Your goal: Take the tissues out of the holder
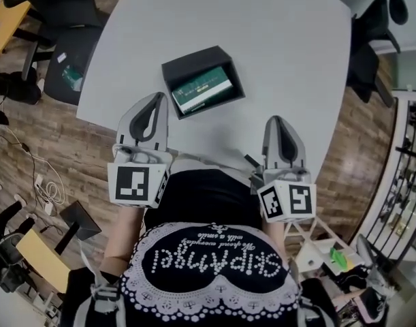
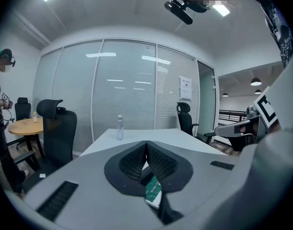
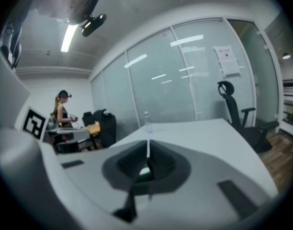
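Note:
A black open-topped holder (image 1: 194,65) sits on the white table (image 1: 276,39), with a green-and-white tissue pack (image 1: 202,90) lying inside it. My left gripper (image 1: 157,98) hovers just left of the holder's near corner, jaws shut and empty. My right gripper (image 1: 278,120) hangs near the table's front edge, to the right of the holder and apart from it, its jaws together with nothing between them. In the left gripper view a bit of the green pack (image 2: 153,190) shows below the closed jaws of the left gripper (image 2: 146,143). The right gripper (image 3: 147,147) shows a green patch of the pack (image 3: 145,172) beneath it.
A clear water bottle (image 2: 119,128) stands at the table's far end. Black office chairs (image 1: 65,19) stand off the table's left and right corners. Cables lie on the wood floor (image 1: 44,182) at left. A person (image 3: 62,114) stands in the background beside other desks.

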### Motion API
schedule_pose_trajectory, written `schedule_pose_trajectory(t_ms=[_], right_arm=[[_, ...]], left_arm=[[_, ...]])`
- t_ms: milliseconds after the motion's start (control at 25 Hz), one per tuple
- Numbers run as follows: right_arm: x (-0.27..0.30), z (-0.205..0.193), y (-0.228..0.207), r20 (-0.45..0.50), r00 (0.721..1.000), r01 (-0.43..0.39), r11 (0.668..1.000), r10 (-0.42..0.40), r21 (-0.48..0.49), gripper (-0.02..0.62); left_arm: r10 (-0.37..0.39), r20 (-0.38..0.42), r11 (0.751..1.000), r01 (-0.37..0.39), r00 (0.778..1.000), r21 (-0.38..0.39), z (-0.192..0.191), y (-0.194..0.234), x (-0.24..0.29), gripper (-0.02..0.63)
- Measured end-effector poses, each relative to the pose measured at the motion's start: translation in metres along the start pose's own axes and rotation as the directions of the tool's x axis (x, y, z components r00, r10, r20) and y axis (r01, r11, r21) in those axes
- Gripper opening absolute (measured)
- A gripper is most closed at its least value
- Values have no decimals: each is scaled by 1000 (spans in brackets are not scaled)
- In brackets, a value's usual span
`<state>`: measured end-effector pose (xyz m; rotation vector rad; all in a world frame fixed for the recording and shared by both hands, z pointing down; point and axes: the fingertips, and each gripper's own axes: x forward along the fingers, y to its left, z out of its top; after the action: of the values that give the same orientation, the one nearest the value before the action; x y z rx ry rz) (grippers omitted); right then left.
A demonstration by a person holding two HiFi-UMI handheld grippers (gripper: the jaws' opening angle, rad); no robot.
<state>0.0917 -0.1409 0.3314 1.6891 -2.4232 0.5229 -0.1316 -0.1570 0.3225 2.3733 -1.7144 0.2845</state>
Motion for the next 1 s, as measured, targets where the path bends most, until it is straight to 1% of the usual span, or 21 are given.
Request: schedule_pose_trajectory(t_ms=[200, 360, 560, 640, 720, 840, 920, 1000], right_arm=[[3, -4, -5, 1, 1000, 4, 1000, -4, 10, 35], [2, -4, -15, 8, 1000, 27, 1000, -27, 9, 35], [-2, -5, -21, 9, 999, 44, 999, -44, 18, 35], [-2, -6, -24, 9, 999, 49, 999, -49, 20, 35], [-2, -6, -26, 10, 999, 53, 998, -54, 20, 35], [-1, -4, -27, 11, 998, 55, 998, -55, 22, 35], [0, -3, -27, 13, 999, 52, 998, -52, 23, 35], [1, -1, -26, 15, 999, 48, 999, -49, 25, 35]], left_arm=[[9, -2, 1000, -9, 1000, 1, -3, 3, -3, 29], [19, 10, 1000, -19, 1000, 0, -1, 7, -1, 28], [30, -1, 1000, -30, 1000, 8, -1, 16, 1, 29], [20, -1, 1000, -20, 1000, 7, 0, 16, 3, 29], [-7, -2, 1000, 7, 1000, -2, 0, 14, 6, 29], [-41, -28, 999, 41, 999, -10, -3, 12, 11, 35], [-49, -41, 999, 49, 998, -7, -3, 12, 14, 121], [-54, -46, 999, 55, 997, 1, -1, 13, 16, 153]])
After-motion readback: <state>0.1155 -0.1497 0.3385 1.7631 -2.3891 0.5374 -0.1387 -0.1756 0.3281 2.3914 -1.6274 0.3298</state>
